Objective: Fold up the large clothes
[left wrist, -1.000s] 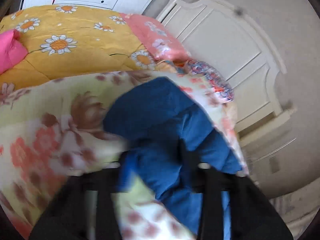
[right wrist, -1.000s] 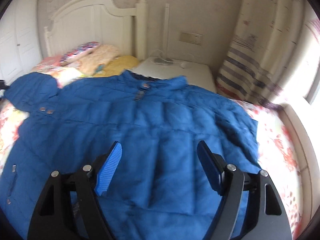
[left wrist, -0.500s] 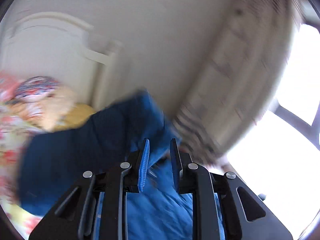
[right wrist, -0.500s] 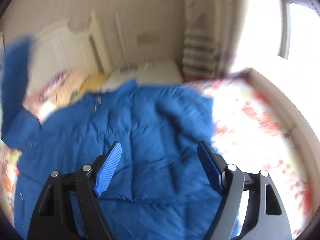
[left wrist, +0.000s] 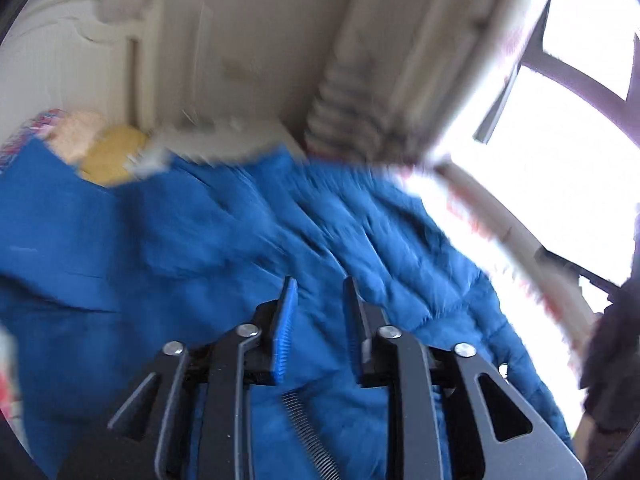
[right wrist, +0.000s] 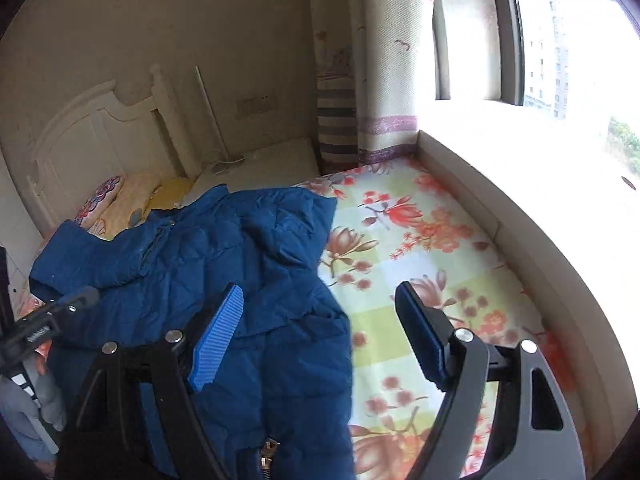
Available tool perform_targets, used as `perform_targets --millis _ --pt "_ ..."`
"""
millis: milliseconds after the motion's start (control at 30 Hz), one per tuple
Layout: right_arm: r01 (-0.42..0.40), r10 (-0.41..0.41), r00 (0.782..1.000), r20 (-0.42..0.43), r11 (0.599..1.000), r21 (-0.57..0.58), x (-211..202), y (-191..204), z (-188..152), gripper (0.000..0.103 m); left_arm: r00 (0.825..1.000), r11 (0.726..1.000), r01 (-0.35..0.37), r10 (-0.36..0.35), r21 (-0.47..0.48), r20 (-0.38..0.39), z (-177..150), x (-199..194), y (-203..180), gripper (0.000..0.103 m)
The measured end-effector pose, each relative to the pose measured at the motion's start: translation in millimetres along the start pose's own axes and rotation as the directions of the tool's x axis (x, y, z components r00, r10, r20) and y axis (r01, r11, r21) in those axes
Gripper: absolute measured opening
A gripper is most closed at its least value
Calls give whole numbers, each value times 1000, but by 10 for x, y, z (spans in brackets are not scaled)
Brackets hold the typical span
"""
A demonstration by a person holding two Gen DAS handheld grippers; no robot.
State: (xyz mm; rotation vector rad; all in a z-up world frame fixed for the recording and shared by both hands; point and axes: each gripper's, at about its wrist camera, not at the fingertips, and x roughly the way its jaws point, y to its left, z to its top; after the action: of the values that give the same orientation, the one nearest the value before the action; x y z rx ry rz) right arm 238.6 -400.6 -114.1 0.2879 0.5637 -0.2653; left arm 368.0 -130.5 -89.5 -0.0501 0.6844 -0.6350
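A blue quilted jacket [right wrist: 224, 248] lies on the bed with its collar toward the headboard. Its sides are folded in over its body. In the left wrist view the jacket [left wrist: 160, 240] fills the lower half, blurred. My left gripper [left wrist: 319, 284] hovers over it. Its jaws are opening, and the narrow gap between them holds nothing. My right gripper [right wrist: 320, 292] stands wide open above the jacket's right edge and the floral sheet [right wrist: 420, 248], with nothing between its fingers.
A white headboard [right wrist: 92, 140] and pillows [right wrist: 120, 204] are at the far end, beside a white nightstand [right wrist: 260, 164]. A striped curtain [right wrist: 384, 80] and a raised window ledge [right wrist: 520, 184] run along the bed's right side. A black gripper part [right wrist: 48, 320] shows at the left edge.
My left gripper swung from the bed's left side across the jacket with a blue sleeve, then its jaws parted and the sleeve lies on the jacket. My right gripper shifted right, still open.
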Motion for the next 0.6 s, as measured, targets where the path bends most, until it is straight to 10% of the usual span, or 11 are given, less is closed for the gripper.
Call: perform_targets --millis 100,300,533,600 --pt "-126 125 990 -63 992 -5 250 377 -19 77 970 971 -214 225 -107 98 -59 -543 526 81" --pt "-304 284 937 -204 950 -73 953 1465 89 77 927 883 -374 367 -284 -80 -404 -538 1410 80" --pt "-333 314 902 -297 943 -11 1841 2177 320 76 922 863 -386 346 -327 -175 -563 -210 1698 80" --pt "-354 333 890 -312 935 -9 2029 2285 296 49 927 864 -374 332 -337 -176 -585 -190 1726 82"
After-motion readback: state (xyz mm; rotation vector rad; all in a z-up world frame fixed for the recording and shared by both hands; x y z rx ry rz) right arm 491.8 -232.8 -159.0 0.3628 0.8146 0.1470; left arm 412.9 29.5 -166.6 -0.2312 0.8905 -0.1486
